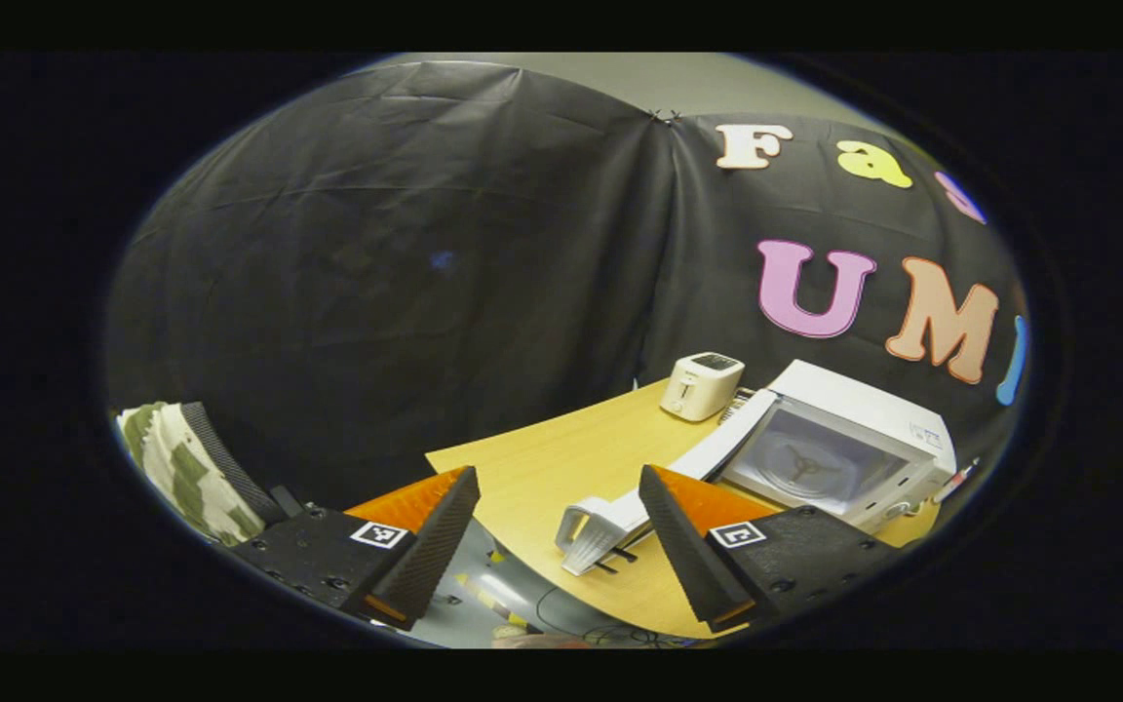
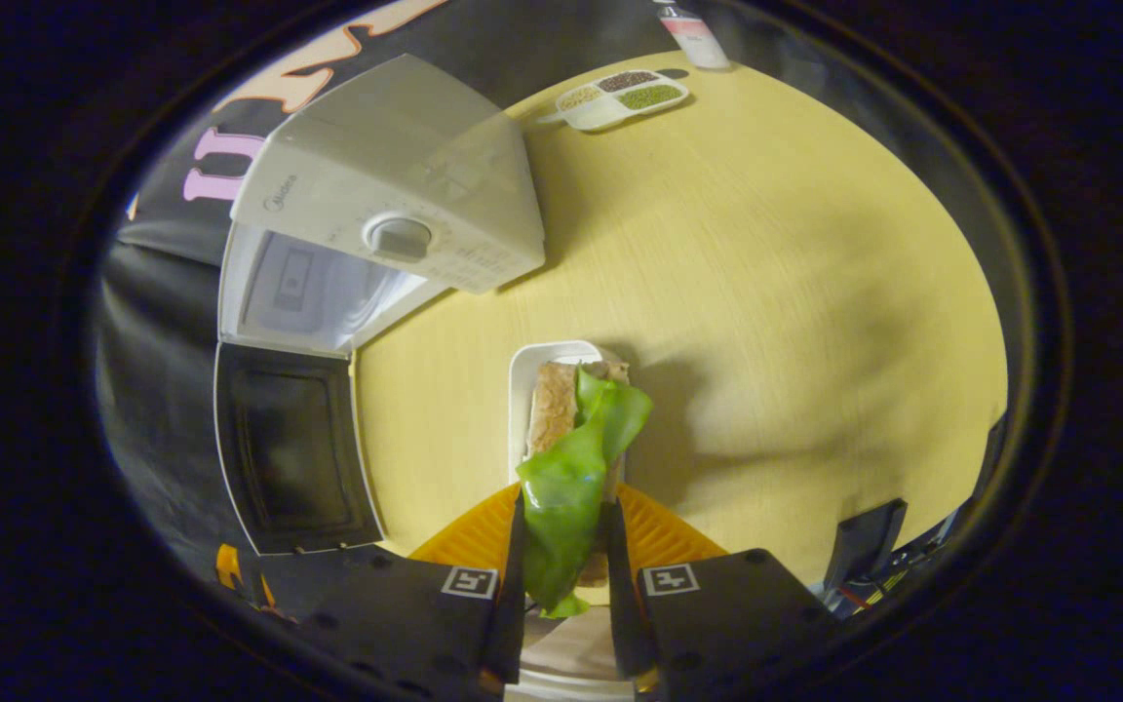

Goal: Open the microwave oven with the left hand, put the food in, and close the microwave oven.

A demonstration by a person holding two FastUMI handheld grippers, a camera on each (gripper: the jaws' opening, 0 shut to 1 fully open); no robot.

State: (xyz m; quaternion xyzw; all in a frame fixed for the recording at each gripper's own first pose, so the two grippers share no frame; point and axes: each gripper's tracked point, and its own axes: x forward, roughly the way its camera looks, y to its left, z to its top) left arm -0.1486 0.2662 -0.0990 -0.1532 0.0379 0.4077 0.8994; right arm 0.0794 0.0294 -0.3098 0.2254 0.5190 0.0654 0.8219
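The white microwave (image 1: 864,429) stands on the wooden table with its door (image 1: 717,453) swung wide open, the handle (image 1: 596,526) pointing toward me. My left gripper (image 1: 560,475) is open and holds nothing; the handle lies just beyond its right finger. In the right gripper view the microwave (image 2: 396,185) is at the upper left, its cavity (image 2: 308,288) exposed and its dark door (image 2: 293,448) hanging open. My right gripper (image 2: 564,499) is shut on a white tray (image 2: 547,356) carrying the food (image 2: 571,458), bread with green lettuce, held above the table in front of the microwave.
A white toaster (image 1: 701,385) stands behind the microwave door near the booth wall. A divided dish of beans (image 2: 625,96) and a bottle (image 2: 693,29) sit at the table's far edge (image 2: 815,244). A camouflage sleeve (image 1: 176,468) is at the left.
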